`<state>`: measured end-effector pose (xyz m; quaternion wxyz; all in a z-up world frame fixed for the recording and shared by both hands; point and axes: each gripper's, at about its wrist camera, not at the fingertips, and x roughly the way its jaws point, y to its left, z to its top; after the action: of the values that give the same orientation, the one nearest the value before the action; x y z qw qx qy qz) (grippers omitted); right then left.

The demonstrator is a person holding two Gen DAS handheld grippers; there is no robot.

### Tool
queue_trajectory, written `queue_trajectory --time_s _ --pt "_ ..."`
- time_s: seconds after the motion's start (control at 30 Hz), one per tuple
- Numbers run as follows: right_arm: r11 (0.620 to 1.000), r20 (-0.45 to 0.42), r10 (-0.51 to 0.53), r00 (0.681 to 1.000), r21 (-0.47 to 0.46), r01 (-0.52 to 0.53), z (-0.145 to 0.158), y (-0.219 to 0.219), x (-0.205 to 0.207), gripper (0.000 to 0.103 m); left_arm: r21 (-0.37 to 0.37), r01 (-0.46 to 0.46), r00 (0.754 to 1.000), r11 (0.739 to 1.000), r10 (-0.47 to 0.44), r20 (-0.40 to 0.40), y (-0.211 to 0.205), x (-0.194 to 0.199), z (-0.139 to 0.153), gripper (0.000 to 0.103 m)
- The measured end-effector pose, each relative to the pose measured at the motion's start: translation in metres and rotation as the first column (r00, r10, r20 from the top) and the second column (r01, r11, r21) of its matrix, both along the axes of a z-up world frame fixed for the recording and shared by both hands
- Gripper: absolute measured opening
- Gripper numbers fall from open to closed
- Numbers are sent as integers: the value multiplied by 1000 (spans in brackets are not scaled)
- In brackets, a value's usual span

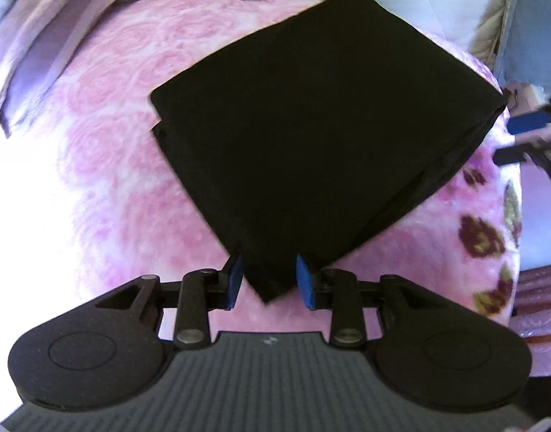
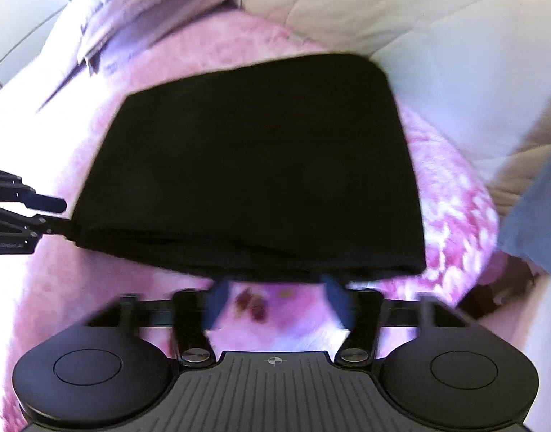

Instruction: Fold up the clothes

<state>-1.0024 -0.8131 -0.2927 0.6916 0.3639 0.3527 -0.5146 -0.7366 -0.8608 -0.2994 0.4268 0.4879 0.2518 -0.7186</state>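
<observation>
Left gripper [image 1: 270,280] low at the near corner of the folded black garment [image 1: 322,122]; blue pads [image 1: 234,280] stand apart on either side of that corner, cloth between them, no firm pinch visible; whether they touch the fabric cannot be told. Garment lies as a layered, roughly square stack on the pink rose-patterned blanket [image 1: 106,136], one corner pointing at the left gripper, stacked edges showing along its left and right sides.

Right gripper [image 2: 275,298] level with the long near edge of the same garment [image 2: 254,165]; fingers [image 2: 216,302] spread wide, tips at or just under the hem, nothing held; view blurred. Left gripper [image 2: 23,212] enters at the left edge of that view, touching the garment's left corner.

Open blanket to the left and in front of the stack; beige quilt [image 2: 401,10] close behind its far edge; lilac cloth [image 1: 48,43] bunched far left; blanket edge falls away at right, dark floral border [image 1: 480,234] there.
</observation>
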Motion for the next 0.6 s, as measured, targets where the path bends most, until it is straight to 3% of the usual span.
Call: queue_trajectory --time_s 0.2,0.27,0.43,0.6 --pt "998 -36 -44 998 -42 42 24 66 22 76 -24 -104 987 994 100 -129 52 20 29 63" --pt "993 -36 -100 994 -62 98 36 86 31 76 -27 -120 977 992 113 -179 74 22 42 77" --pt "971 -51 -206 977 -132 198 77 140 60 77 -60 -122 966 991 104 -236 124 39 75 98" --pt "954 -41 -253 966 -178 243 116 190 90 77 -94 -115 961 989 86 -264 169 61 109 101"
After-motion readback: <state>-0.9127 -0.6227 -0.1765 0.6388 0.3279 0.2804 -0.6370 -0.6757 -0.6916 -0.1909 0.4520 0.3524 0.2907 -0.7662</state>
